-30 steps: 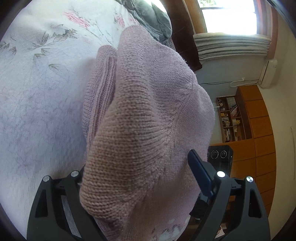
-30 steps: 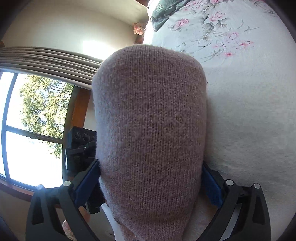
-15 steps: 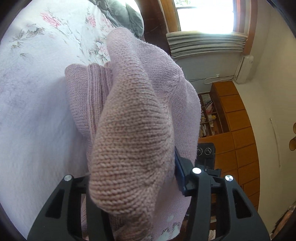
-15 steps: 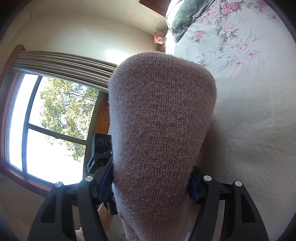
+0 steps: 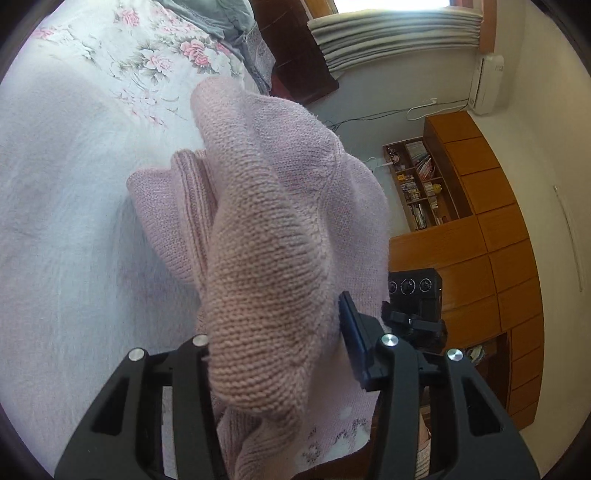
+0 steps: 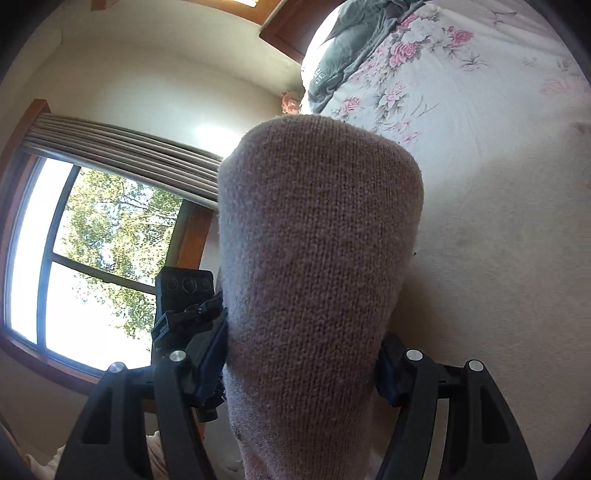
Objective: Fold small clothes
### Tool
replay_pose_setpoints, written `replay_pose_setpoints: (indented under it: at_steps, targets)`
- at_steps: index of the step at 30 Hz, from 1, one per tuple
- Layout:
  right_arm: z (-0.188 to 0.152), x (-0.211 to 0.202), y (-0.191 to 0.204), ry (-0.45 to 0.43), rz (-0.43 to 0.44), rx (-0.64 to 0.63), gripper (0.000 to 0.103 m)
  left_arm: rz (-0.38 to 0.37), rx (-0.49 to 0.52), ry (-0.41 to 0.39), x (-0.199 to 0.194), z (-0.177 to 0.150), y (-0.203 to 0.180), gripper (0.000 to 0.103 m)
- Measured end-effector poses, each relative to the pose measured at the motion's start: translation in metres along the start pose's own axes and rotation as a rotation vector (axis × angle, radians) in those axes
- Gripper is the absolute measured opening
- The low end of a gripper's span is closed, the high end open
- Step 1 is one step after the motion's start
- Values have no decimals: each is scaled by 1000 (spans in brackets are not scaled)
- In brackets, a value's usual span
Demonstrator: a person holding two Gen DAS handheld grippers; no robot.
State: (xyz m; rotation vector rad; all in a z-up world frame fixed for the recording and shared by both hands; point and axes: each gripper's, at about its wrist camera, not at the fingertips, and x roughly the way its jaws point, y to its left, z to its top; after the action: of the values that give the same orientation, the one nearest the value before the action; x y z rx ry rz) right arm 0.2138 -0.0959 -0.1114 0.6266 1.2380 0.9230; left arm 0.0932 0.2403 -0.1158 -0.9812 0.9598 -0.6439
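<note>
Pink knitted sweater (image 5: 273, 236) is hanging above the flowered white bed (image 5: 74, 184), bunched and apparently clamped in both the left tool (image 5: 280, 354) and right tool (image 6: 303, 354), so bulky folds are risking slipping out.

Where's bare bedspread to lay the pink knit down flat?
Left wrist view: the plain bedspread left of the pink knit is bare up to the floral print. Right wrist view: the plain stretch right of the knit, below the flowers, is bare too. Crowded: the grey bedding at the far end. Left gripper and right gripper both grip the knit.
</note>
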Motion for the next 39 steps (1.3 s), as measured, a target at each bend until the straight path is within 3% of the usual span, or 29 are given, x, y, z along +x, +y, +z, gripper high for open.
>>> replay_pose_setpoints:
  at_steps: [2, 6, 13, 17, 21, 22, 24, 28, 33, 36, 39]
  targets:
    - [1, -2, -33, 3, -19, 72, 67, 31, -25, 10, 16, -3, 12, 45]
    - [-1, 0, -73, -33, 84, 158, 69, 66, -39, -13, 25, -13, 29, 46]
    - [-7, -6, -50, -28, -16, 66, 80, 234, 80, -10, 7, -18, 5, 50]
    - [-37, -21, -32, 9, -75, -5, 82, 337, 187, -18, -11, -42, -23, 56]
    - [-72, -21, -30, 42, -92, 10, 81, 379, 198, -18, -19, -67, -26, 57]
    - [-77, -18, -32, 45, -96, 20, 80, 394, 191, -23, -20, -73, -24, 57]
    - [-86, -14, -33, 53, -111, 25, 63, 409, 171, -20, -22, -84, -12, 57]
    - [-92, -13, -33, 38, -178, 27, 47, 459, 141, -4, -17, -89, 2, 57]
    - [-105, -17, -29, 28, -239, 19, 43, 468, 131, 8, -18, -91, 14, 59]
    - [-107, -17, -22, 6, -254, 9, 49, 482, 133, 3, -20, -92, 12, 59]
    - [-117, -23, 4, -31, -401, -97, 64, 529, 159, -11, -22, -93, -3, 60]
